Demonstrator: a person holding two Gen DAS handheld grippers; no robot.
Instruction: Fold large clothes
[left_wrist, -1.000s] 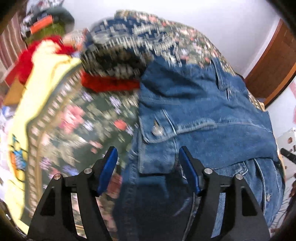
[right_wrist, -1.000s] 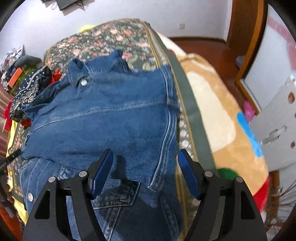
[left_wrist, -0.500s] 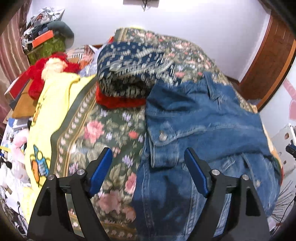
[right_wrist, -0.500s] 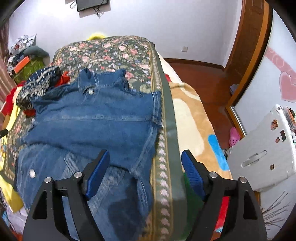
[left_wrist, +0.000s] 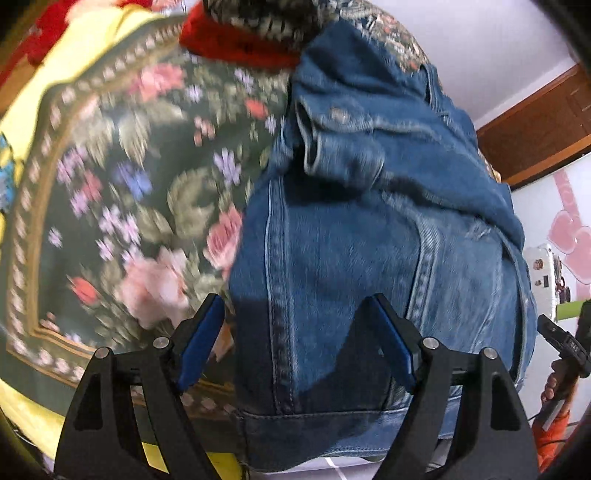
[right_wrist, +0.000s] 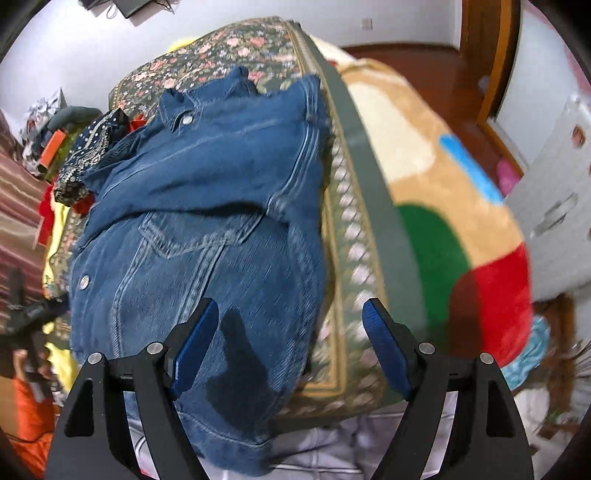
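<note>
A blue denim jacket (left_wrist: 351, 240) lies on a floral bedspread (left_wrist: 129, 177), its sleeves folded in over the body and its hem hanging at the near bed edge. My left gripper (left_wrist: 295, 347) is open and empty, low over the jacket's near left hem. In the right wrist view the jacket (right_wrist: 207, 206) spreads from collar at top to hem at bottom. My right gripper (right_wrist: 290, 347) is open and empty over the jacket's near right hem corner.
A folded dark patterned garment on a red one (left_wrist: 258, 33) sits beyond the jacket's left side. A yellow blanket (left_wrist: 55, 66) lies at the left. A tan, green and red blanket (right_wrist: 443, 206) covers the bed's right side. A white cabinet (right_wrist: 554, 192) stands at right.
Both grippers, which had pulled back and up from the jacket, have dropped close to the near hem at the bed edge. Both stay open. The jacket has not moved.
</note>
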